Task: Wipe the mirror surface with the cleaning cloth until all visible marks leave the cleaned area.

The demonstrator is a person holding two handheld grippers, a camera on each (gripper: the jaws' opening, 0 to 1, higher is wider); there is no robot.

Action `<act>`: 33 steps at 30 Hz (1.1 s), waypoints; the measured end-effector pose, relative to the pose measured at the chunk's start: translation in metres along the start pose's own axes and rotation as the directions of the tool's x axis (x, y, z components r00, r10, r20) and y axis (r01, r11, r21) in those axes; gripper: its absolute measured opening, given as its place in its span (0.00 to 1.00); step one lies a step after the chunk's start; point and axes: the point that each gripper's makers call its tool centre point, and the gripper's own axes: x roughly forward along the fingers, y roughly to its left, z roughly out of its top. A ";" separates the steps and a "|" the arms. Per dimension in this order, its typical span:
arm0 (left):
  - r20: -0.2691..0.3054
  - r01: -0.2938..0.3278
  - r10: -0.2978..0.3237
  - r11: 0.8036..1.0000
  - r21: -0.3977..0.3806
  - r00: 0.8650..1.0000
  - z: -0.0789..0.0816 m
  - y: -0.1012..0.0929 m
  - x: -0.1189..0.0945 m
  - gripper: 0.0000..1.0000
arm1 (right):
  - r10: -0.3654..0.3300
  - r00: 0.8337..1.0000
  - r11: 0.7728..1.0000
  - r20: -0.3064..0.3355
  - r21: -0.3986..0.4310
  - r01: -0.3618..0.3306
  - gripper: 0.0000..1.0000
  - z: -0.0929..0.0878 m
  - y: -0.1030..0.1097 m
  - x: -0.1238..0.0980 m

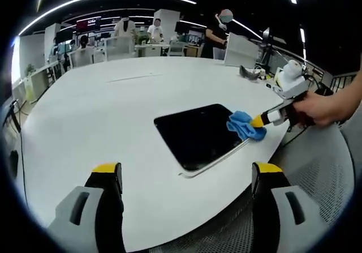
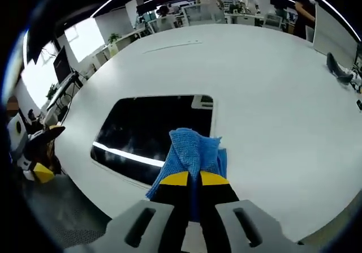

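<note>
The mirror (image 1: pixel 195 133) is a dark rounded rectangle lying flat near the edge of the white table (image 1: pixel 107 111). In the left gripper view my left gripper (image 1: pixel 185 172) stands open above the table edge, apart from the mirror, with nothing between its jaws. My right gripper (image 1: pixel 258 120) comes in from the right, held by a hand (image 1: pixel 322 107), and presses the blue cloth (image 1: pixel 244 125) on the mirror's right corner. In the right gripper view the right gripper (image 2: pixel 191 179) is shut on the blue cloth (image 2: pixel 191 150), which rests on the near edge of the mirror (image 2: pixel 150 127).
A dark object (image 2: pixel 339 67) lies on the table's far right. Grey mesh seating (image 1: pixel 319 168) sits beside the table edge. Desks, chairs and several people (image 1: pixel 155 29) are beyond the far side. The left gripper's yellow tip (image 2: pixel 39 174) shows at the left edge.
</note>
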 end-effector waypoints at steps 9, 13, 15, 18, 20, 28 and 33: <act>-0.005 -0.003 0.003 1.000 -0.004 1.000 0.000 0.000 0.000 0.94 | 0.013 1.000 0.999 0.000 0.031 -0.013 0.00 -0.003 0.001 0.000; -0.007 -0.006 0.006 1.000 -0.003 1.000 0.000 0.001 0.000 0.94 | 0.012 1.000 0.999 0.007 0.031 -0.012 0.00 -0.002 0.001 -0.001; -0.008 -0.006 0.006 1.000 -0.004 1.000 -0.001 0.001 0.000 0.94 | 0.014 1.000 0.998 0.005 0.053 -0.015 0.00 -0.002 0.002 -0.002; -0.008 -0.006 0.006 1.000 -0.004 1.000 0.000 0.000 0.001 0.94 | 0.019 1.000 0.998 0.002 0.067 -0.019 0.00 -0.002 0.001 -0.001; -0.012 -0.008 0.008 1.000 -0.003 1.000 0.000 0.000 0.001 0.94 | 0.029 1.000 0.996 0.000 0.084 -0.029 0.00 -0.001 0.002 -0.001; -0.010 -0.005 0.005 1.000 -0.006 1.000 0.001 -0.002 0.002 0.94 | 0.045 0.999 0.995 -0.010 0.093 -0.044 0.00 -0.001 0.006 0.000; -0.006 -0.013 0.013 1.000 -0.015 1.000 0.002 -0.003 0.004 0.93 | 0.056 0.998 0.994 -0.012 0.096 -0.054 0.00 -0.001 0.014 0.003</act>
